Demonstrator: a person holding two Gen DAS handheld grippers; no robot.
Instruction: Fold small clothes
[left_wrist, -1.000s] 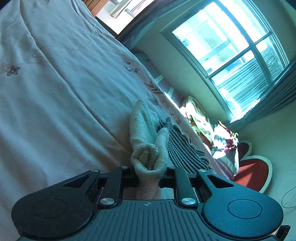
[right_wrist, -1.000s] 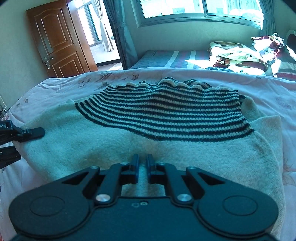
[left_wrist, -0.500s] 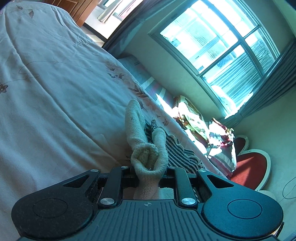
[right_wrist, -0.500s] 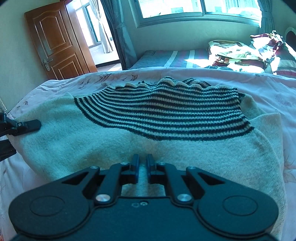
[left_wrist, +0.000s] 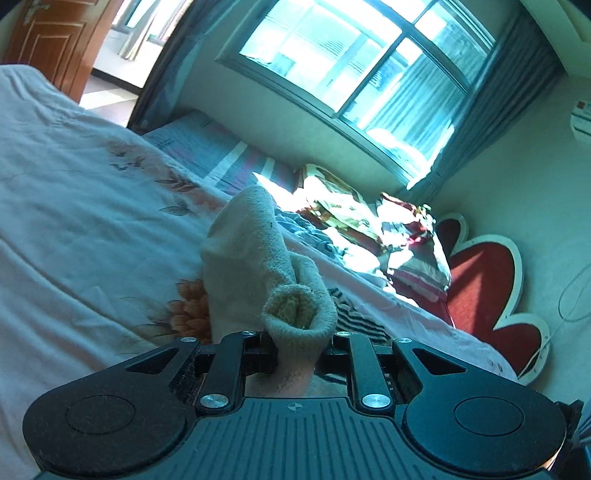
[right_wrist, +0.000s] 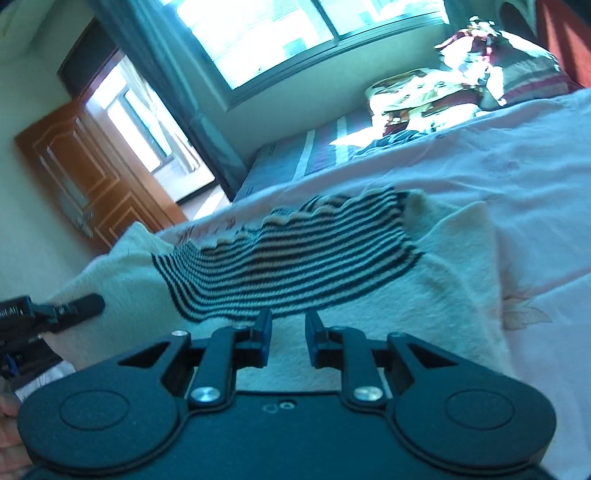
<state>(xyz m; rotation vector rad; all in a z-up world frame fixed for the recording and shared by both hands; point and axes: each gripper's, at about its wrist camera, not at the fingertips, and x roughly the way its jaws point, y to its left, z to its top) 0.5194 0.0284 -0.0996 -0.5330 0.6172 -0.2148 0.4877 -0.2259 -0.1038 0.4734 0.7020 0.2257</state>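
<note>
Left wrist view: bedspread (left_wrist: 74, 229) fills the left, a flowered sheet with the door (left_wrist: 48, 40) beyond it. At centre the left gripper (left_wrist: 295, 347) is clenched on a bunched cream fold of the sweater (left_wrist: 251, 258), which rises in a lump above the jaws; a bit of its striped part shows just right of them. Further right lie the window (left_wrist: 351, 62), a heap of bedding (left_wrist: 369, 229) and a red headboard (left_wrist: 487, 280). Right wrist view: at the far left edge the left gripper's tip (right_wrist: 79, 306) touches the sweater's cream edge. The sweater (right_wrist: 295, 258) lies spread on the bedspread (right_wrist: 517, 177), striped yoke in the middle, cream cloth around it. The right gripper (right_wrist: 288, 332) has its jaws opening; cream cloth lies under the gap, and the pads do not press on it.
</note>
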